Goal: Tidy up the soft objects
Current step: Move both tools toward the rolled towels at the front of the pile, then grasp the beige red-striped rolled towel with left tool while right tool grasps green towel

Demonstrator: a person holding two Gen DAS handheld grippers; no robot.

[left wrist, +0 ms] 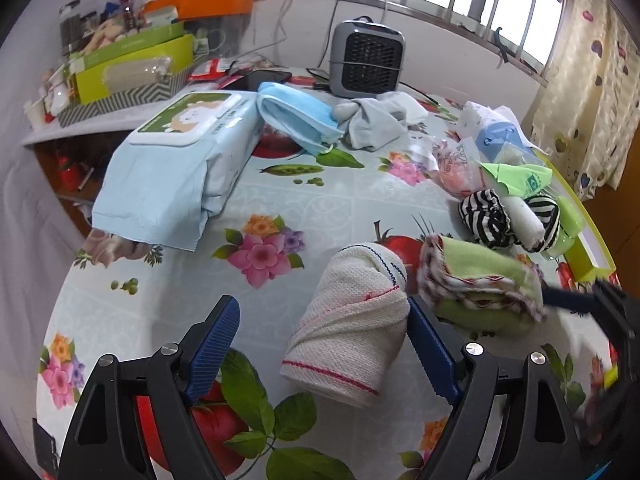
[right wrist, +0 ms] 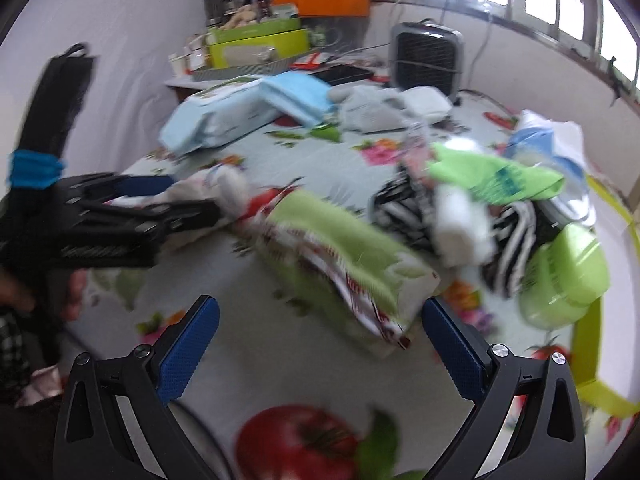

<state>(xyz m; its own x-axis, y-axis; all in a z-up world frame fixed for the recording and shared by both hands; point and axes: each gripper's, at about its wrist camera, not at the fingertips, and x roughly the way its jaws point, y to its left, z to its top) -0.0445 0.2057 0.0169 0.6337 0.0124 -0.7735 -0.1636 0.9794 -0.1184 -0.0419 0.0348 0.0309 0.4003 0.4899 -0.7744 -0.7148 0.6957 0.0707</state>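
Left wrist view shows our left gripper spread wide with its blue pads apart; a rolled white waffle cloth with red stitching lies between the fingers, its far side touching the right pad while the left pad stands clear of it. We grip nothing yet. Just beside that roll, to its right, sits a folded green towel with a red-and-white patterned edge, and the tip of our right gripper reaches that towel from the right edge of the view.

Right wrist view is blurred, but we can see our right gripper also spread wide, the same green towel lying between and just ahead of its pads, not pinched. Our left gripper shows at the left, around the white roll.

Beyond the towel, a pile of soft things rests in and against a lime-green tray at the table's right edge: two black-and-white striped bundles with a white roll between them, a bright green cloth on top, and a pink item in a clear bag behind.

Farther back on the flowered tablecloth lie a pale blue pack of wet wipes, a folded blue cloth touching it, and grey socks beside that. A small grey fan heater stands near the wall under the window.
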